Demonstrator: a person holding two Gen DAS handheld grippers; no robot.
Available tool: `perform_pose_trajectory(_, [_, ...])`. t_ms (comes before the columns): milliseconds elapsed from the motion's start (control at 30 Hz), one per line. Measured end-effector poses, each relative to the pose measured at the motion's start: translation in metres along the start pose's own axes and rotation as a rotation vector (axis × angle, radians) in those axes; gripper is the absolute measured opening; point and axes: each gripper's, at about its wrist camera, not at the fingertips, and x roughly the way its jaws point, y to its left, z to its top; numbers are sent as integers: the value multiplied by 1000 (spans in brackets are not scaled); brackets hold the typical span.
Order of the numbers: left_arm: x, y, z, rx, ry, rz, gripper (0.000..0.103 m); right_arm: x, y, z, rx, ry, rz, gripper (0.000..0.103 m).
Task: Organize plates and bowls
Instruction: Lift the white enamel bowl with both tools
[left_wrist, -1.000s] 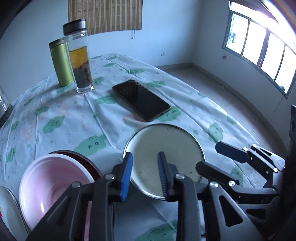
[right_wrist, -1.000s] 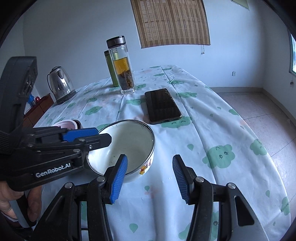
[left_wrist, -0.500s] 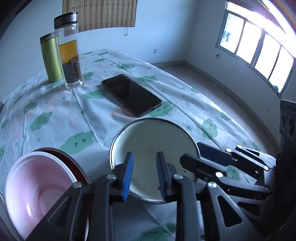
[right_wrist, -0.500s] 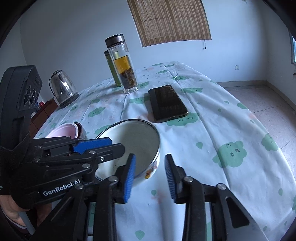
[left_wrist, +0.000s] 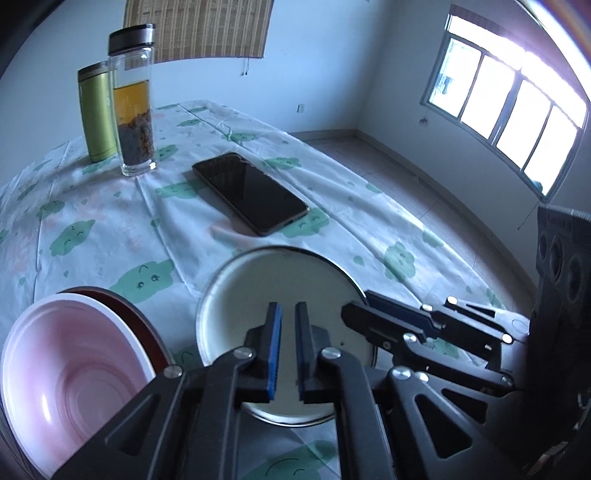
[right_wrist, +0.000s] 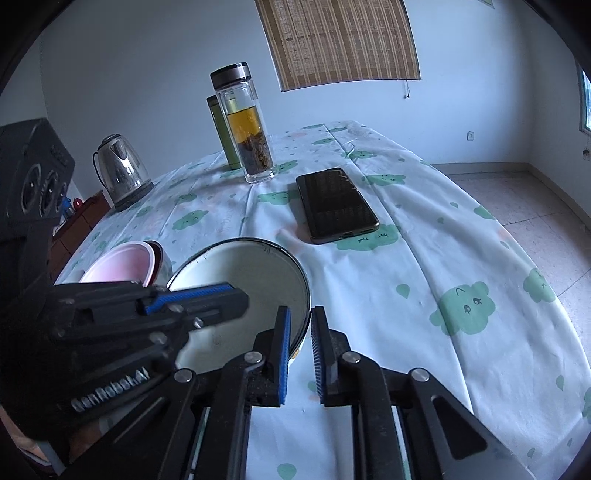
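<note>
A white enamel bowl (left_wrist: 280, 280) (right_wrist: 243, 273) sits on the cloud-print tablecloth, close in front of both grippers. My right gripper (right_wrist: 300, 312) (left_wrist: 360, 306) straddles its right rim, one pad inside and one outside. Its jaws are closing and the pads press on the bowl's wall. My left gripper (left_wrist: 288, 308) (right_wrist: 236, 301) reaches over the near-left rim above the bowl's inside. Its jaws are closing to a thin slit with nothing between them. Left of the white bowl, a pink bowl (left_wrist: 66, 369) (right_wrist: 122, 264) rests nested in a dark red bowl (left_wrist: 125, 306).
A black phone (left_wrist: 251, 192) lies flat beyond the bowl. Farther back stand a glass tea bottle (left_wrist: 133, 103) and a green flask (left_wrist: 96, 114). A steel kettle (right_wrist: 120, 170) stands at the far left. The tablecloth (right_wrist: 461, 236) drops off on the right toward the tiled floor.
The right gripper's jaws went from wide apart to closed on the white bowl's right rim. The left gripper's jaws narrowed to a slit. The bowls have not shifted.
</note>
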Motion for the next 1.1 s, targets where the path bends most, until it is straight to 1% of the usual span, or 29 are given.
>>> perform_pose_trajectory(33, [-2, 3, 1, -8, -12, 2, 6, 0, -1, -1, 1, 3, -1, 12])
perform_pose_trajectory(67, [-5, 5, 2, -17, -22, 5, 13, -1, -2, -1, 4, 3, -1, 11])
perform_pose_trajectory(167, [-4, 5, 3, -8, -25, 15, 29, -5, -8, -1, 19, -7, -3, 9])
perform_pose_trajectory(200, [-3, 4, 3, -4, -23, 28, 30, -7, -9, 0, 17, -9, -9, 9])
perform_pose_trajectory(267, [1, 2, 1, 3, -10, 26, 29, -10, -8, 1, 6, -15, -24, 9])
perform_pose_trajectory(400, [-3, 2, 1, 3, -30, 11, 30, -13, -11, 1, 1, -25, -41, 7])
perform_pose_trajectory(433, [-5, 1, 1, 7, -41, 11, 33, -14, -12, 1, 1, -26, -42, 7])
perform_pose_trajectory(467, [-10, -1, 1, 19, -68, 8, 40, -14, -12, 1, 1, -27, -44, 7])
perform_pose_trajectory(500, [-12, -2, 1, 26, -80, 13, 45, -14, -13, 1, 1, -28, -43, 7])
perform_pose_trajectory(533, [-15, -4, 1, 34, -97, 24, 55, -14, -13, 1, 1, -27, -43, 7])
perform_pose_trajectory(567, [-17, -7, 0, 48, -109, 56, 61, -13, -13, 0, 0, -28, -41, 7])
perform_pose_trajectory(633, [-15, -8, 0, 64, -102, 118, 61, -13, -12, 0, -6, -30, -40, 7])
perform_pose_trajectory(667, [-11, -7, 0, 64, -80, 133, 58, -13, -12, 0, -11, -30, -41, 7])
perform_pose_trajectory(700, [-7, -6, -1, 58, -52, 115, 58, -13, -11, 0, -16, -29, -42, 7])
perform_pose_trajectory(733, [-4, -4, -1, 49, -36, 99, 53, -13, -10, 0, -18, -29, -42, 7])
perform_pose_trajectory(767, [-1, -5, -3, 49, -26, 92, 44, -14, -10, 0, -21, -28, -43, 7])
perform_pose_trajectory(833, [2, -6, -5, 62, -15, 108, 37, -13, -10, 0, -24, -27, -46, 7])
perform_pose_trajectory(900, [3, -6, -6, 70, -17, 124, 34, -12, -10, 0, -26, -25, -48, 10])
perform_pose_trajectory(967, [2, -4, -6, 60, -18, 130, 26, -11, -9, -1, -28, -21, -48, 11])
perform_pose_trajectory(1033, [3, -3, -6, 54, -22, 138, 21, -11, -9, -1, -25, -23, -52, 11])
perform_pose_trajectory(1100, [3, -4, -6, 59, -25, 156, 21, -12, -11, -2, -5, -33, -45, 11])
